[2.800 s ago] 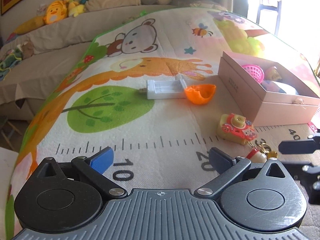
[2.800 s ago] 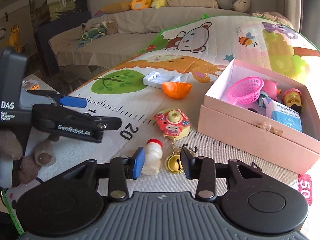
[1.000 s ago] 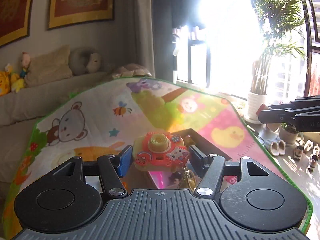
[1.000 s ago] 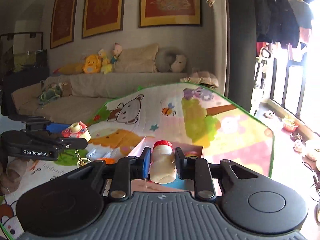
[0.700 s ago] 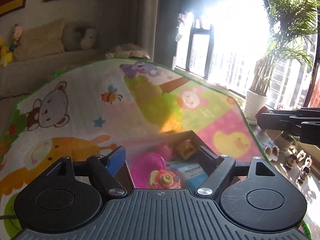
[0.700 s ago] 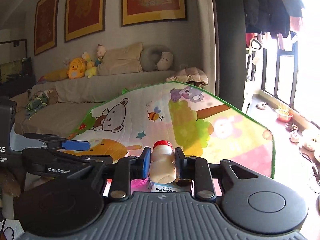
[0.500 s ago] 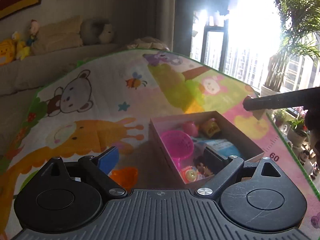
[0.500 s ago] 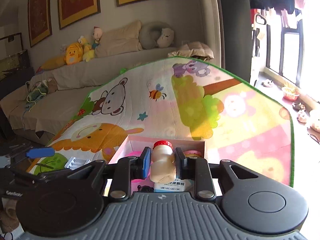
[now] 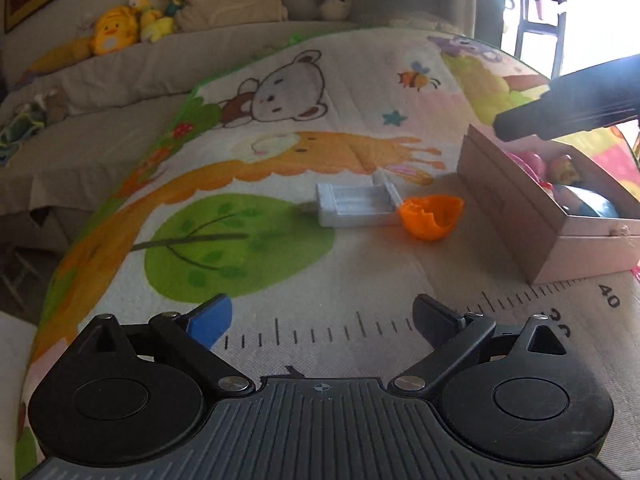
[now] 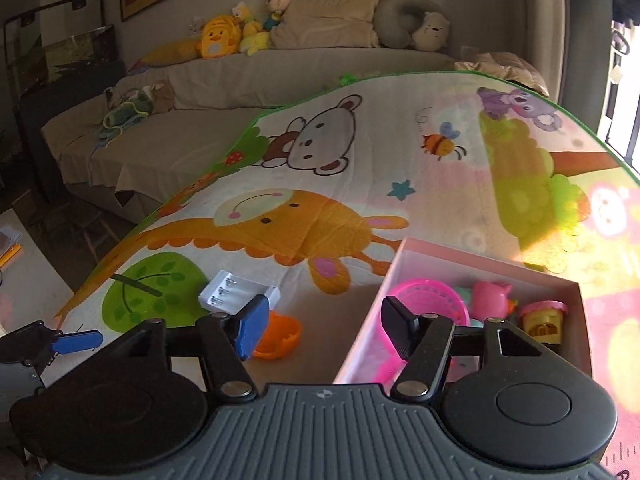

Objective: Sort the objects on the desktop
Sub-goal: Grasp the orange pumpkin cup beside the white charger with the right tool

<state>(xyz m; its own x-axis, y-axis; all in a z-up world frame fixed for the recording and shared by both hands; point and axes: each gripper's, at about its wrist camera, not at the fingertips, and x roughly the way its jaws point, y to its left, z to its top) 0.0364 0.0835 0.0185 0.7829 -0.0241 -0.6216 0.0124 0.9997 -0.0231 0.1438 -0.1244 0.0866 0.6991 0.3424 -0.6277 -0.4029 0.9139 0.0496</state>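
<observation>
Mat [image 9: 360,280] ruler print reads "40". Left gripper [image 9: 322,320] and right gripper [image 10: 320,330] both spread wide, empty. Orange plastic half-shell [image 9: 432,220] touches ribbed white tray [image 9: 354,204]; pink cardboard box [image 10: 400,264].

Play mat [image 9: 280,264]: cartoon print, green tree at 9 o'clock, orange giraffe, black ruler ticks. Eggshell half [image 9: 432,222]: orange. Tray [image 9: 354,210]: white. Box [image 10: 576,292]: pink; basket [image 10: 428,306]: magenta.

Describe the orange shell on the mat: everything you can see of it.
The orange shell is a hollow half of a plastic-looking egg with a jagged, cracked-style rim. It lies tilted on the mat, empty, opening facing up and toward the pink box. It sits right at the corner of the white tray, seemingly touching it, apart from the box. Neither gripper holds it.
</observation>
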